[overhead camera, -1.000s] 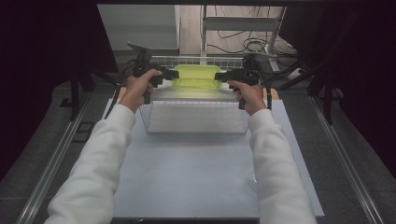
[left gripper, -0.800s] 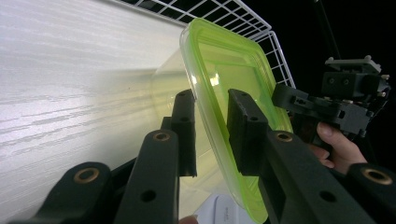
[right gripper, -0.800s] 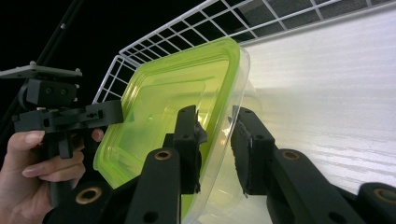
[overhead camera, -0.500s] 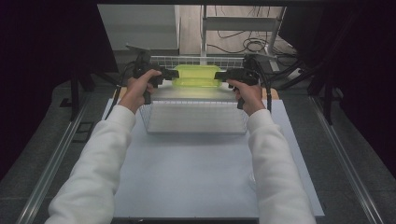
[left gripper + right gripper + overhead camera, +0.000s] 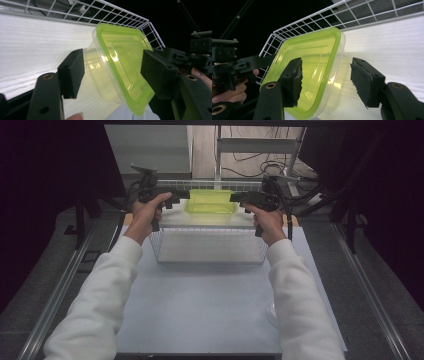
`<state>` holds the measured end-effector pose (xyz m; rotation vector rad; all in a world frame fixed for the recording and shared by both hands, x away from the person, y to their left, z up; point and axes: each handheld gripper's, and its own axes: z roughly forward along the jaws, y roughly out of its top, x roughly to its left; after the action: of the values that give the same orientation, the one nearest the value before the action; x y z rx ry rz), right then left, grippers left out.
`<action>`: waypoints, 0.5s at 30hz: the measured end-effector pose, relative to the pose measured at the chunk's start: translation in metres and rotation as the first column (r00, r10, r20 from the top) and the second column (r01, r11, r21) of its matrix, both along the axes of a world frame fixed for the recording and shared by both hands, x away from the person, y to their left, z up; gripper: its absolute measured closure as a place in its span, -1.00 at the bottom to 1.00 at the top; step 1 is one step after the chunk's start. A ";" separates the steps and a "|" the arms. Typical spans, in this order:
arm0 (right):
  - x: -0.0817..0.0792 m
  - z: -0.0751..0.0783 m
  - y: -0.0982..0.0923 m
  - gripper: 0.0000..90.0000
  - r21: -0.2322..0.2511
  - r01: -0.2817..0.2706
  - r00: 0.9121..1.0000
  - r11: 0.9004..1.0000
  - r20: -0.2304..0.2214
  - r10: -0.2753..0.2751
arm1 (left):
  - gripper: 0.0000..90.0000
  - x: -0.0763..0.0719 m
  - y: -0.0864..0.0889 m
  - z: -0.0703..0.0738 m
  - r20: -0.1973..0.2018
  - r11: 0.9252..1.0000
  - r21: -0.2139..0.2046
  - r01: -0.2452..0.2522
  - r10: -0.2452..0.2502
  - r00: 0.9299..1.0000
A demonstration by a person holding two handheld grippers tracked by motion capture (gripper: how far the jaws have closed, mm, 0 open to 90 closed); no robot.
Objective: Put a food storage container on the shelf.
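Both grippers' jaws had just spread, left gripper (image 5: 184,195) and right gripper (image 5: 236,196) apart, flanking green-lidded container (image 5: 210,201), unclamped, in wire basket (image 5: 207,245).

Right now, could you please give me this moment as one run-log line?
left claw: open, just opened | right claw: open, just opened | clear plastic container with green lid: between both, inside white wire basket

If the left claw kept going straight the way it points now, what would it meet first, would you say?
Probably the green-lidded container: its end sits between the left claw's just-opened jaws, pads apart from it. Beyond it is the right claw.
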<state>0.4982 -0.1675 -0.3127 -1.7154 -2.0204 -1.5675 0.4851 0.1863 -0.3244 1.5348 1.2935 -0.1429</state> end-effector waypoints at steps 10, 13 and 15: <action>-0.032 0.022 -0.012 -0.14 -0.099 -0.058 0.993 0.993 0.095 0.067 | -0.34 -0.034 0.005 0.012 0.099 0.992 0.119 0.037 -0.049 0.994; -0.049 0.023 -0.018 -0.16 -0.174 -0.096 0.985 0.980 0.127 0.119 | -0.34 -0.059 0.012 0.013 0.141 0.989 0.137 0.059 -0.079 0.987; -0.060 0.024 -0.023 -0.16 -0.205 -0.111 0.981 0.973 0.135 0.141 | -0.34 -0.073 0.014 0.012 0.158 0.986 0.153 0.068 -0.092 0.983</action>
<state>0.4382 -0.1900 -0.2889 -1.5311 -2.3781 -1.5444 0.4120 0.2003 -0.3129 1.6885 1.1323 0.0296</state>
